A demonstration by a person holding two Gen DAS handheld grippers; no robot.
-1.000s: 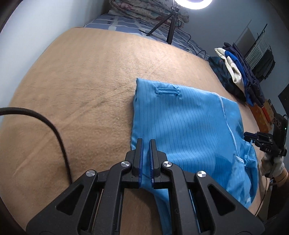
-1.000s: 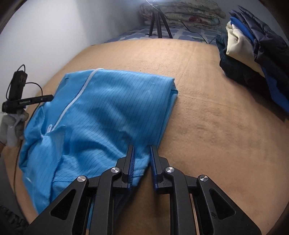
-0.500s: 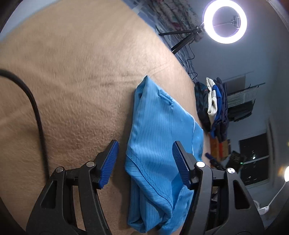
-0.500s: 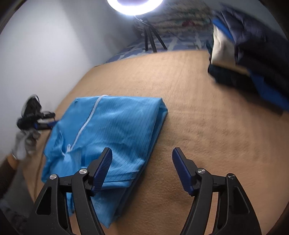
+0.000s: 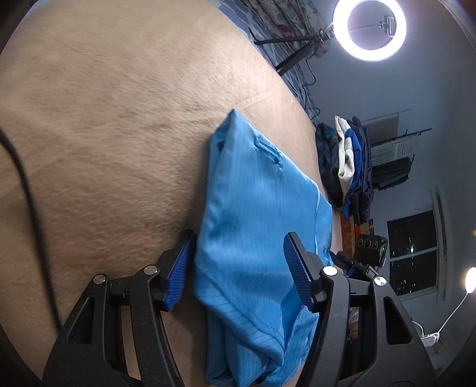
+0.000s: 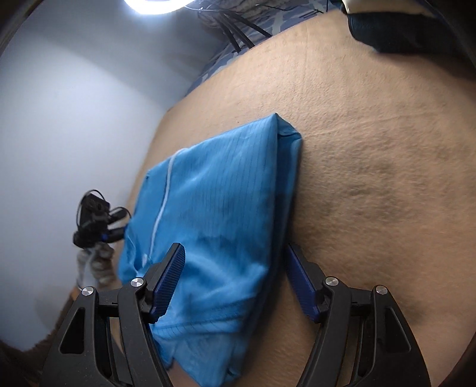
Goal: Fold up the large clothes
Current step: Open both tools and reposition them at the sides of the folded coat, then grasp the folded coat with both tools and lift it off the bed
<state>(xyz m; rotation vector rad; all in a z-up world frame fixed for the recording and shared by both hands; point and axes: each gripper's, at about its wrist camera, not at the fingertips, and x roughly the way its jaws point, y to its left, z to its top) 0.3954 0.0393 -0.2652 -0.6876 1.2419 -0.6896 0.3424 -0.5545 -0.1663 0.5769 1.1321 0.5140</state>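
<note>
Both grippers have let go of the blue garment since a second ago and now straddle opposite edges of it; the left gripper has its fingers spread wide, one on the tan blanket, the other over the cloth; the right gripper is spread likewise across the other side; the garment lies folded near the bed's front edge; a pile of dark clothes sits at the far side of the bed, well apart from the fold; a ring light on a tripod stands beyond the far edge; a black cable crosses the blanket beside the left gripper.
</note>
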